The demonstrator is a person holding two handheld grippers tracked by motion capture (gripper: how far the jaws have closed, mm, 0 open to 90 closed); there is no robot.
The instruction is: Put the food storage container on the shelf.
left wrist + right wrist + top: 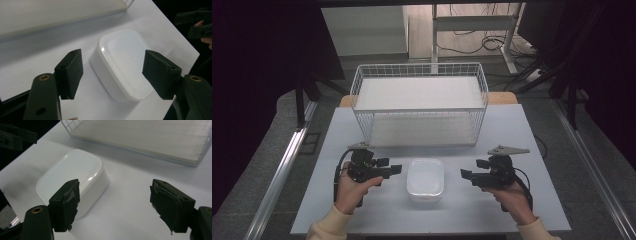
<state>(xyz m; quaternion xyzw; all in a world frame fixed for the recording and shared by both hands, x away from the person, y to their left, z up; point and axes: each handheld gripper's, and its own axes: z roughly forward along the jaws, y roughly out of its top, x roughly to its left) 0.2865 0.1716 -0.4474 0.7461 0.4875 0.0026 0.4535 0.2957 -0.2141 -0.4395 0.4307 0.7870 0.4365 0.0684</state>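
Note:
A white rounded box with a lid [425, 179] lies on the white table [377, 210] between my two grippers; it also shows in the left gripper view [123, 62] and the right gripper view [72, 177]. My left gripper [392, 166] is just left of the box, open, jaws pointing at it with nothing between them [112, 72]. My right gripper [473, 170] is to the right of the box, open and empty [115, 202], also pointing toward it. Neither touches the box.
A white wire basket [419, 102] with a white liner stands at the back middle of the table, beyond the box. Metal rails [282, 170] run along both sides of the table. Dark curtains flank the scene.

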